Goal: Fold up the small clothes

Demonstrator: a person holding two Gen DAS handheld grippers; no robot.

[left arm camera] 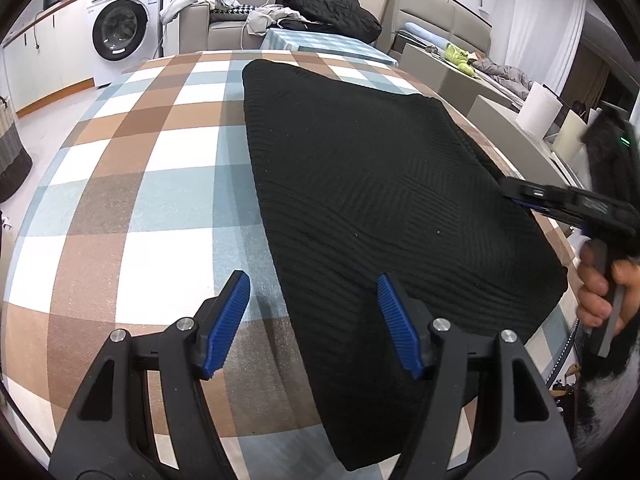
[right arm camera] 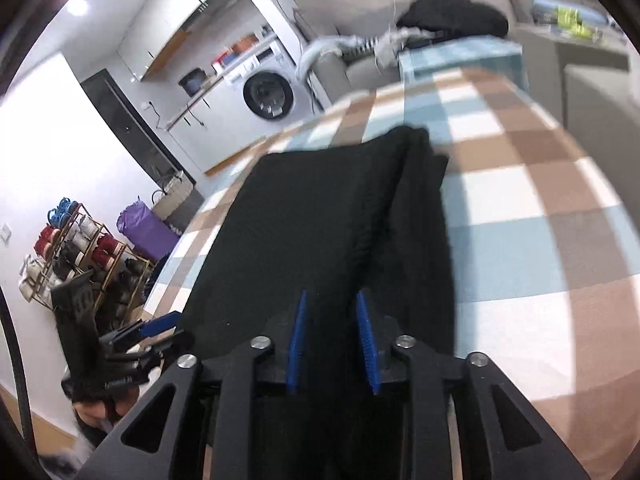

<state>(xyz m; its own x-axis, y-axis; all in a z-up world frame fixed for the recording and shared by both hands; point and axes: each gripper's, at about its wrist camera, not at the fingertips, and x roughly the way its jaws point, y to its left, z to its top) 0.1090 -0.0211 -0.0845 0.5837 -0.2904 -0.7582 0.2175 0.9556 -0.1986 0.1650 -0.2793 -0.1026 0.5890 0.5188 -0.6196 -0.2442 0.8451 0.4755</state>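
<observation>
Your left tongs (left arm camera: 314, 322) stand apart above the near-left edge of the black knit (left arm camera: 380, 200), with nothing between the blue pads (left arm camera: 228, 320). One pad hangs over the checked cloth (left arm camera: 132, 184), the other over the knit itself; neither touches the fabric as far as the left wrist view shows.

Your right tongs (right arm camera: 332, 340) have a narrow gap between the pads, and black fabric fills the view behind that gap. The pads do not appear to press on it, though the right wrist view is blurred and the fabric is dark, so contact is hard to judge. In the left wrist view the right tongs reach in at the knit's right edge, low over it, with your hand (left arm camera: 604, 284) wrapped around the handle.

The knit lies flat on the surface, folded into a rough rectangle running away from you, with a doubled ridge along its right side in the right wrist view. The checked cloth of brown, blue and white squares covers the whole surface under it.

Beyond the surface stand a sofa (left arm camera: 224, 28) heaped with clothes and a washing machine (left arm camera: 120, 28) to its left.
</observation>
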